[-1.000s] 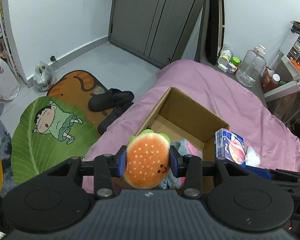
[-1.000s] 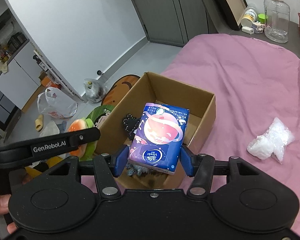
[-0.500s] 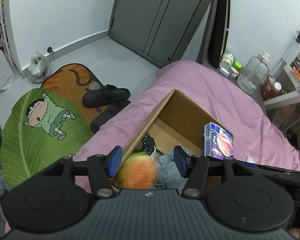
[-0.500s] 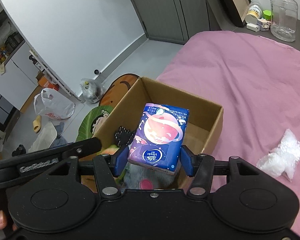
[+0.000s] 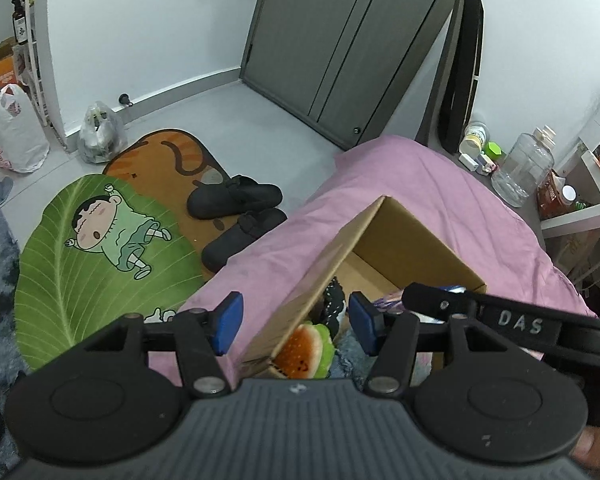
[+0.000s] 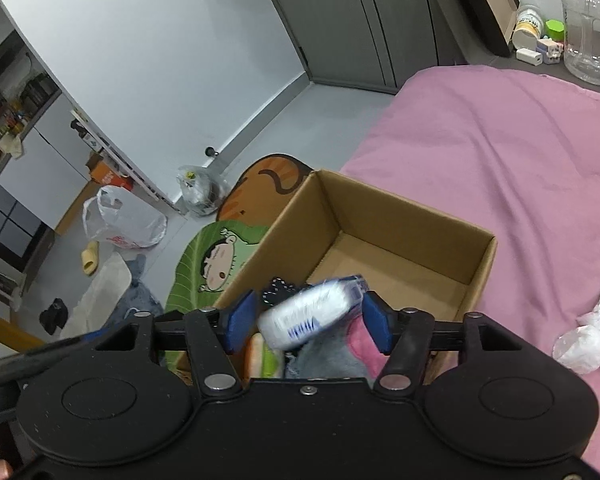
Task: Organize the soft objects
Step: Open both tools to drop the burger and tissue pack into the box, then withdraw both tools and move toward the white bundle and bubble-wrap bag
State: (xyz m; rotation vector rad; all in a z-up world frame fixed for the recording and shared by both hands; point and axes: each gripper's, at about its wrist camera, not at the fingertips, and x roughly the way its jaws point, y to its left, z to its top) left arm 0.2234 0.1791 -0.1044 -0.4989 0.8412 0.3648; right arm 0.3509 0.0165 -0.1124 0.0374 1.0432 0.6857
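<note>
- Jaws of the right gripper (image 6: 309, 322) have just been opening; the blurred purple-and-white soft tissue pack (image 6: 312, 310) tumbles loose between them, long axis slanting up to the right.
- Left gripper (image 5: 294, 322) stands wide and empty above the orange hamburger plush toy (image 5: 306, 350), lying in the brown cardboard box (image 6: 478, 264).
- Best practice, as a judgement: keep both sets of pads spread and lift straight clear so nothing snags.

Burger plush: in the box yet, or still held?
In. The burger plush lies inside the cardboard box, below the open left tongs, touching neither pad.
</note>
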